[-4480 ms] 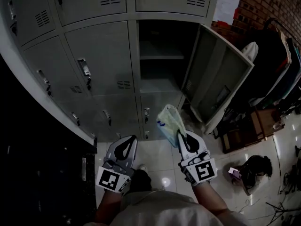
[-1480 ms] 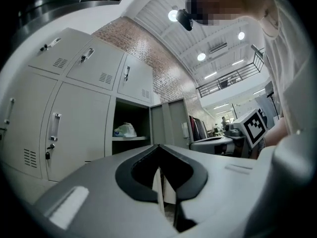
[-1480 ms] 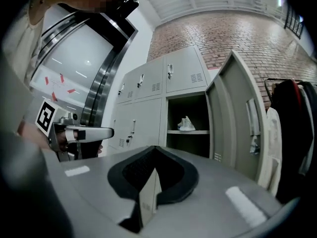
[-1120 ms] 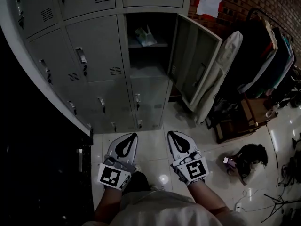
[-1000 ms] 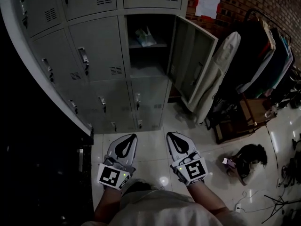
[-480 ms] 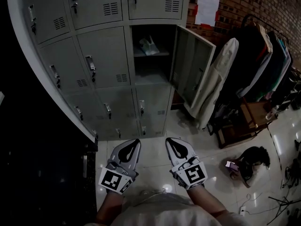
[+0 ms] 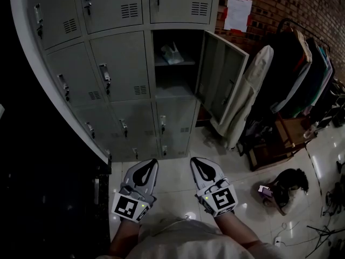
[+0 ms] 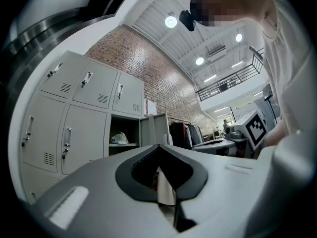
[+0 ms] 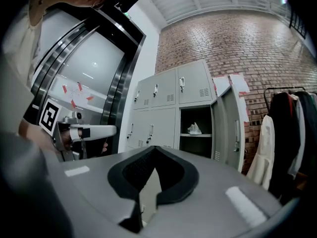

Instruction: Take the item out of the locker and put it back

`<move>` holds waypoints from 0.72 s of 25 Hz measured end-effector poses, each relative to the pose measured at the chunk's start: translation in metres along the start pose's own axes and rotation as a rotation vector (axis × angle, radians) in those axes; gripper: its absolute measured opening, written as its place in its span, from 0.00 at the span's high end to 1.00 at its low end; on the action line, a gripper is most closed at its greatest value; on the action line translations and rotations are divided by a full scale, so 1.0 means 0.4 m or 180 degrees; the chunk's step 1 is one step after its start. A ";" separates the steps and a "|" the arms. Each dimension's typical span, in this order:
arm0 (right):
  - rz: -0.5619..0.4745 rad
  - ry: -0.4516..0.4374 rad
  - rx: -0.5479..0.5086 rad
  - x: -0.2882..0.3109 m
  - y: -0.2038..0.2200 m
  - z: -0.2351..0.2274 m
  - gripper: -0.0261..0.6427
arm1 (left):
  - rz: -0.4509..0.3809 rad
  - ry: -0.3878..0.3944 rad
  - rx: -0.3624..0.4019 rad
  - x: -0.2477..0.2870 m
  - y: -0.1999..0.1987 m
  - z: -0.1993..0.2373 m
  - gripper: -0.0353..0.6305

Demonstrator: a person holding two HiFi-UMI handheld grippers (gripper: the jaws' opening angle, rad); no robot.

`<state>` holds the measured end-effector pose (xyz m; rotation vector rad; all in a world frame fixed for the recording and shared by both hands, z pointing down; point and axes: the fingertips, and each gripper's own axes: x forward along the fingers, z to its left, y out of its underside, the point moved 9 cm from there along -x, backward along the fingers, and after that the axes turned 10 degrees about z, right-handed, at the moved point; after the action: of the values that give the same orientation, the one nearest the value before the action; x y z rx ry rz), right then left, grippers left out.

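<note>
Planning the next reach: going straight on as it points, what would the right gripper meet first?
Probably the closed locker doors, left of the open compartment; depth is unclear.

Left tongs (image 8: 158, 151), lower centre of frame: grey shells, dark inner pads, tips together at the top of the dark opening. Nothing between them.

Left half of frame: grey locker bank (image 8: 74, 113), doors shut with handles and vent slots. One compartment stands open at centre left; its door (image 8: 154, 130) swings out to the right. A pale bag (image 8: 119, 138) lies on the shelf inside.

Upper centre: brick wall (image 8: 158, 83), then a white ceiling with round lights (image 8: 171, 21).

Right of the door: hanging clothes (image 8: 185, 132), dark. Right edge: a black-and-white marker cube (image 8: 256, 128) and a pale sleeve (image 8: 292, 83).
</note>
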<state>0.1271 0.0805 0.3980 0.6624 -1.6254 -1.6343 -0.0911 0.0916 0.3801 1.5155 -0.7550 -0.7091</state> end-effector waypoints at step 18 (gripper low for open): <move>-0.0002 0.0058 -0.0134 0.039 -0.006 0.004 0.96 | 0.0016 0.0031 -0.0030 0.016 0.014 0.052 0.98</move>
<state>0.1162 0.0689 0.3977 0.6543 -1.5738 -1.6538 -0.1041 0.0737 0.3840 1.5071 -0.7470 -0.7001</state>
